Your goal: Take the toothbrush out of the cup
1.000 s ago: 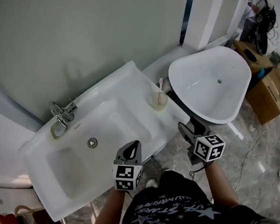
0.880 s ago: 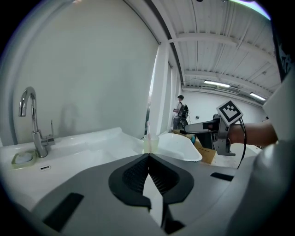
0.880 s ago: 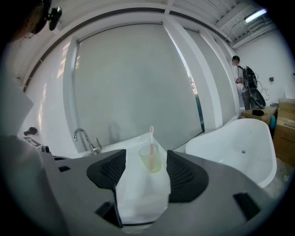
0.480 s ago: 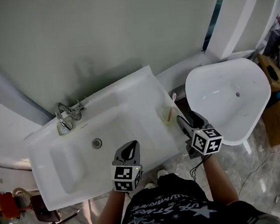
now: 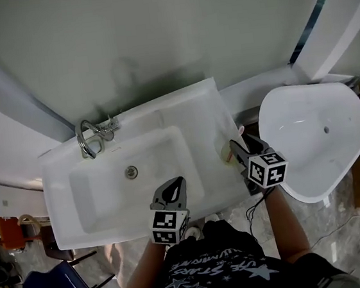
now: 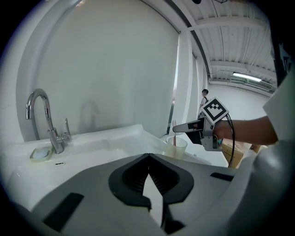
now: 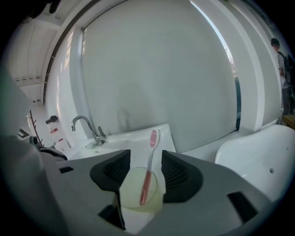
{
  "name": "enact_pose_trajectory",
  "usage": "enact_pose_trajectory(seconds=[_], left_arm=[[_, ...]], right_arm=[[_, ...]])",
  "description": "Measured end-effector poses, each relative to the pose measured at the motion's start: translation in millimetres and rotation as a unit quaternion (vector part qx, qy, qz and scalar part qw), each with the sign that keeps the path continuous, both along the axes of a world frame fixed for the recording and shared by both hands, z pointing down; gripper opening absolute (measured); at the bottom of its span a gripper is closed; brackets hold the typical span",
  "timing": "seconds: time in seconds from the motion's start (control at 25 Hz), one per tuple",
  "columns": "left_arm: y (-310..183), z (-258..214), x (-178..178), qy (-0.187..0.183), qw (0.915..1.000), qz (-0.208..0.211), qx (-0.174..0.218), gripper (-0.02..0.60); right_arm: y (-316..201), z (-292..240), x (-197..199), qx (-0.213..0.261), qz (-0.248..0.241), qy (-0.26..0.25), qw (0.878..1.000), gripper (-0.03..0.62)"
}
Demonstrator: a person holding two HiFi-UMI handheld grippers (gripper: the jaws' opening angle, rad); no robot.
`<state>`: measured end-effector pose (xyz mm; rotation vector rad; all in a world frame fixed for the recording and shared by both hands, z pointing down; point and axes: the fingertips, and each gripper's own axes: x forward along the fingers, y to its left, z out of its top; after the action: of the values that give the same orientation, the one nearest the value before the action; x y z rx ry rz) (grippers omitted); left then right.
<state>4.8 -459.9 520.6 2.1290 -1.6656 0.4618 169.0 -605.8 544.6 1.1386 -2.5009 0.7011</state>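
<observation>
Beside sink, fingers of right gripper, just closing, flank toothbrush untouched.

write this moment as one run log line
phase: pre-grasp | right gripper: jaws apart, just been closing, pink plastic toothbrush in pale translucent cup between them, untouched | left gripper: shut, empty, over white ceramic sink

L tongs shut, empty, R tongs apart, just closing, toothbrush between, untouched
</observation>
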Motion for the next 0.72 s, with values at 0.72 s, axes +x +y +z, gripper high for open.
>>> enact_pose_trajectory(seconds=[0.72], left_arm=[[8.9,19.9,-1.4,-0.026,0.9978,-0.038,-0.049,0.015]], right_arm=[[-7.2,0.8,-8.6,0.001,-0.027,-0.055,0.998,0.034]])
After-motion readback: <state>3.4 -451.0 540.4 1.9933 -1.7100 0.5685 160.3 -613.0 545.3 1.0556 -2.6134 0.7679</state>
